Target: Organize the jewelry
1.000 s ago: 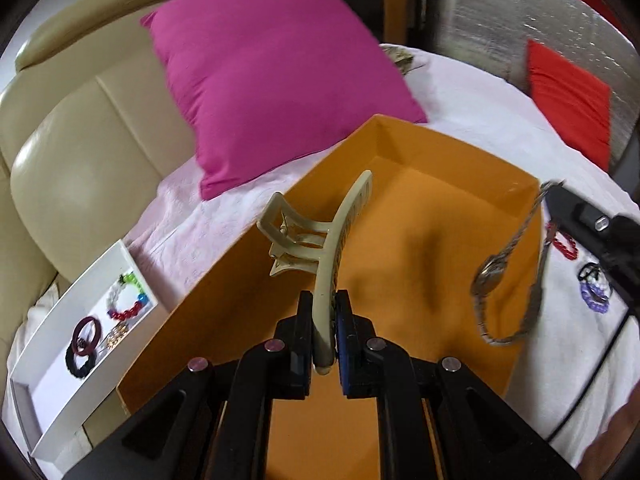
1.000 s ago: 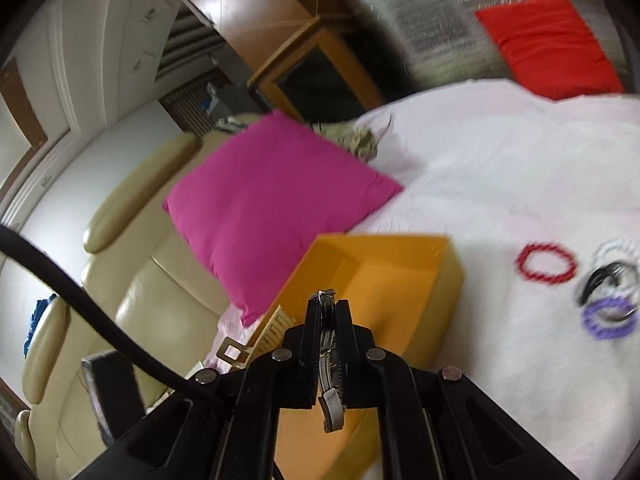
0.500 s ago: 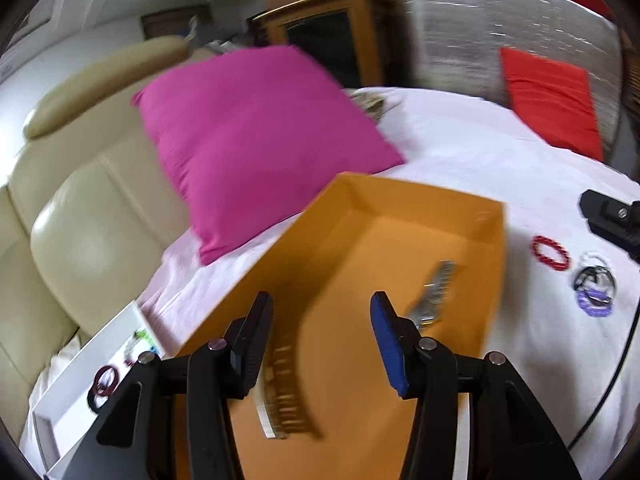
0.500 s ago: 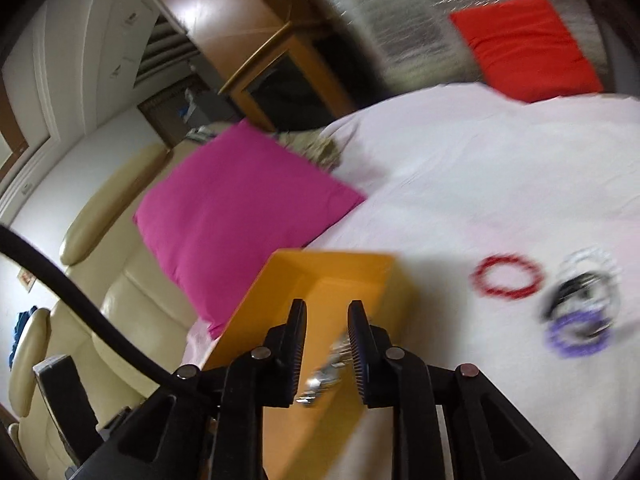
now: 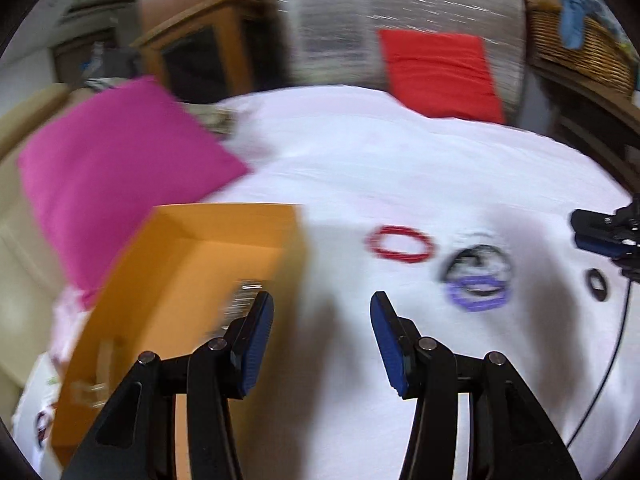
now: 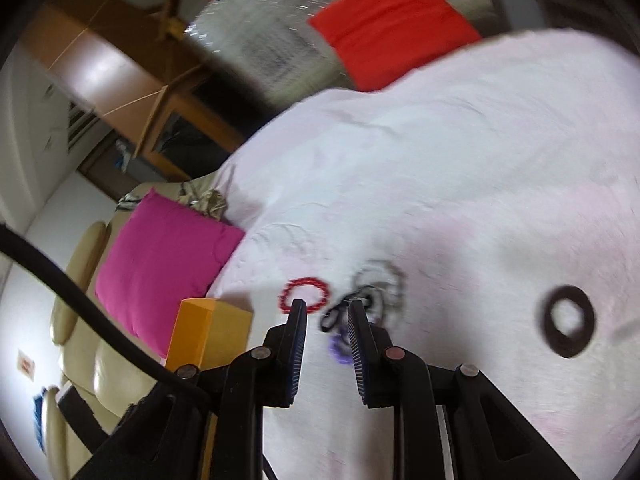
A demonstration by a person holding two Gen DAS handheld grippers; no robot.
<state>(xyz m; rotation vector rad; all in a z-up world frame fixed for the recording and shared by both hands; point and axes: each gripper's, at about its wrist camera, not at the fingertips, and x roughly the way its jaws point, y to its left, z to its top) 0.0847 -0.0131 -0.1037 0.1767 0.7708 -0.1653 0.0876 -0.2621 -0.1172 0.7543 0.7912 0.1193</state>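
While both views are blurring, I am holding my left gripper (image 5: 322,312) spread wide with nothing between its blue pads, hovering over the white bed sheet (image 5: 400,168) just beside the near right corner of the orange box (image 5: 224,220). Only the left wrist view is looking into that box: a smeared silvery item (image 5: 240,300) is lying on its floor near the left pad, and a pale shape (image 5: 100,368) is lying closer to the near wall; I cannot tell what either is. From the right wrist view the box (image 6: 208,332) is showing only its outer corner, next to the pink cushion (image 6: 160,276).

My right gripper (image 6: 326,308) is standing partly apart, empty, its tips over the cluster of rings on the sheet. The red beaded bracelet (image 6: 304,294) is lying just left of the left tip; the black hair tie (image 6: 340,312) is showing between the tips, overlapping a purple one (image 6: 338,348). The left wrist view is showing the red bracelet (image 5: 400,242) apart from the purple-and-black pile (image 5: 478,280). A dark ring (image 6: 568,320) is lying well apart to the right, also visible from the left wrist (image 5: 597,284) below the right gripper's tip (image 5: 600,236).
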